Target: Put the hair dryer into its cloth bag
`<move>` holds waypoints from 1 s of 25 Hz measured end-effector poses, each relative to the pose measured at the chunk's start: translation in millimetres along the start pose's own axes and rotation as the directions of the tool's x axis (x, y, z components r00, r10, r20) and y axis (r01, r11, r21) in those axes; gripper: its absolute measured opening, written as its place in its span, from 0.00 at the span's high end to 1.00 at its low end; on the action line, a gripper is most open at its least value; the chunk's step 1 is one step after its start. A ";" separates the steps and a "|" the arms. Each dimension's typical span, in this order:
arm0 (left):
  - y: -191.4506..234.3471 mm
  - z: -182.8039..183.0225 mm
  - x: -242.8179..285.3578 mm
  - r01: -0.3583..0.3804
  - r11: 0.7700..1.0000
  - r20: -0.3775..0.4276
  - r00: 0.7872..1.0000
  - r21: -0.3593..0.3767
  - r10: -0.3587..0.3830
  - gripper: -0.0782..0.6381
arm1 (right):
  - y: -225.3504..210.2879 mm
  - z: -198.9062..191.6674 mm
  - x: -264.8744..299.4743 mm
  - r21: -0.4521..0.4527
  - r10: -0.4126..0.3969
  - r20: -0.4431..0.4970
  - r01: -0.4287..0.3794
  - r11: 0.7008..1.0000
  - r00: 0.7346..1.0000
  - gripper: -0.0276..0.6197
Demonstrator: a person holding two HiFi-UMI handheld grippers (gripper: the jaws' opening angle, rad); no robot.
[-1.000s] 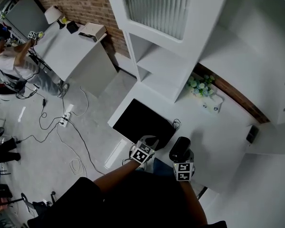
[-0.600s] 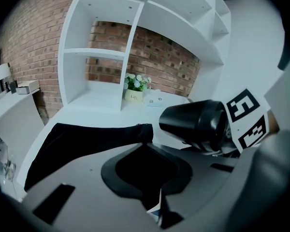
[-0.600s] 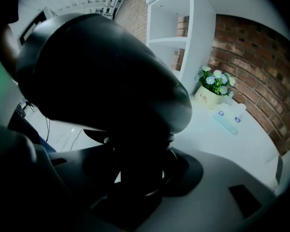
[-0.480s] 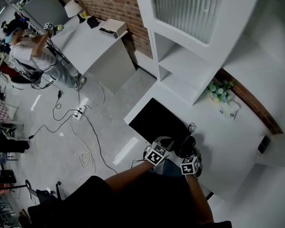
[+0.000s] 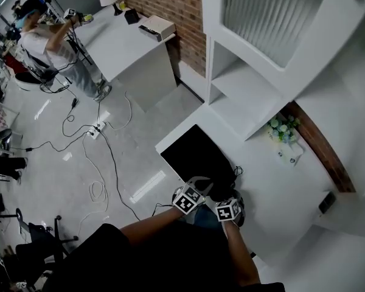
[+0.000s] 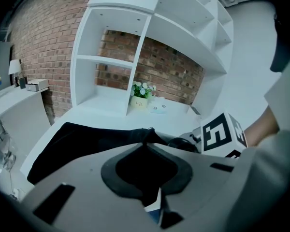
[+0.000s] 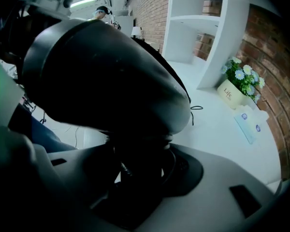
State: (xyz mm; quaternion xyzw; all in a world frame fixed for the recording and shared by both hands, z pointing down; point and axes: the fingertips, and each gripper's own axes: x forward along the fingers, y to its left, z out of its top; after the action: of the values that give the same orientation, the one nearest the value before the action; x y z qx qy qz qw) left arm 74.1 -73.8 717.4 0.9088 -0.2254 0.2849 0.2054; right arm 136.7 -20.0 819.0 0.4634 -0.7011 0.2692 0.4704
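Note:
A black cloth bag (image 5: 198, 157) lies flat on the white table (image 5: 280, 187). My left gripper (image 5: 192, 194) is at the bag's near edge, shut on a fold of the black cloth (image 6: 146, 146), which it holds lifted. My right gripper (image 5: 229, 210) sits close beside it on the right, shut on the handle of the black hair dryer (image 7: 106, 76). The dryer's round body fills the right gripper view and hides the jaw tips. In the head view the dryer (image 5: 221, 191) shows only as a dark shape between the two marker cubes, at the bag's near corner.
A small flower pot (image 5: 278, 129) and a flat box (image 7: 249, 122) stand at the back by the white shelf unit (image 5: 249, 84). A thin cord loop (image 7: 197, 108) lies on the table beside the bag. A person (image 5: 48, 41) works at a far desk; cables (image 5: 97, 181) trail on the floor.
My right gripper has come down and leftward with the hair dryer, ending close beside the left gripper at the bag's near edge. The left gripper has stayed on the cloth.

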 end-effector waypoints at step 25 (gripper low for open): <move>0.4 3.5 -10.9 -0.005 1.000 0.034 0.999 -0.011 0.006 0.84 | -4.9 14.4 16.3 -0.024 0.055 -0.059 -0.057 0.998 0.997 0.55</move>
State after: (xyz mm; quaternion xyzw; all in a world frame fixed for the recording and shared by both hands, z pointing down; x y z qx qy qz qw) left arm 67.4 -72.6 708.2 0.9117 -0.2329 0.2687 0.2056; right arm 133.0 -40.3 827.6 0.4294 -0.7032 0.2868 0.4887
